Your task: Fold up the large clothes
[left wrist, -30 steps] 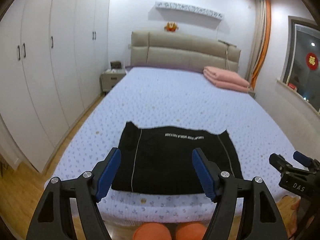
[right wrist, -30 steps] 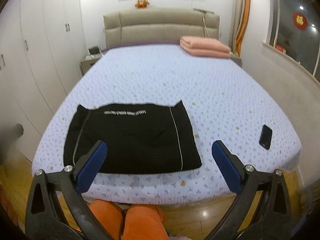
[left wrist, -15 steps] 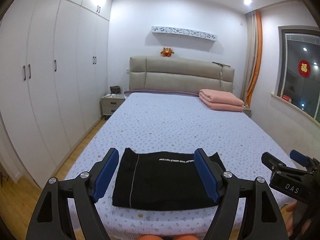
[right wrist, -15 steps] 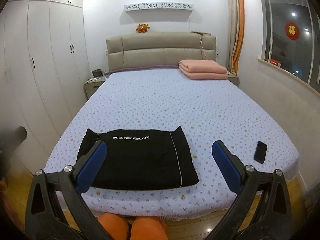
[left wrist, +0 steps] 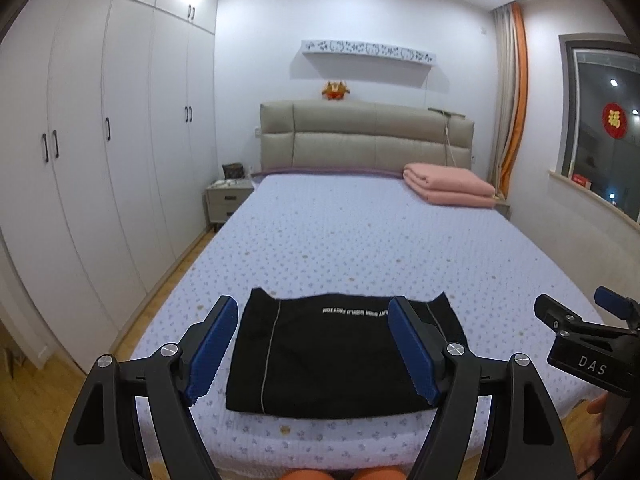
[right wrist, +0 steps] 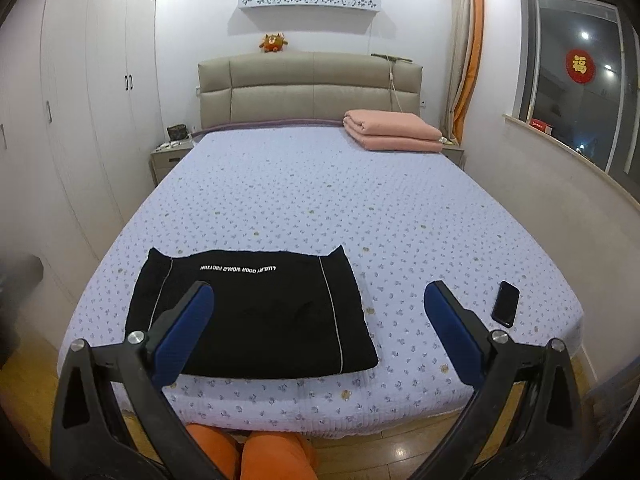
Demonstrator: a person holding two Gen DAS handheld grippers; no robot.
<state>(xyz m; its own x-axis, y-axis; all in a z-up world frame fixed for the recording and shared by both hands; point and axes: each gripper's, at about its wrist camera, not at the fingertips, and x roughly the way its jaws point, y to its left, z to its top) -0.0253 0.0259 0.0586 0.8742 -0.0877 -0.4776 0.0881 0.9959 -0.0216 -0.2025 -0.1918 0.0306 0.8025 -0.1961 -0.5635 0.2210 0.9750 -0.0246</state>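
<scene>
We see both wrist cams looking from the bed's foot toward the headboard, held well back above the floor. Left cam sits more left; both views share the black garment & the whole bed.

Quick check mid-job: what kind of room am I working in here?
A home bedroom, by the look of it: a large bed with a padded headboard, tall white wardrobes along one wall, and a nightstand beside the bed.
</scene>
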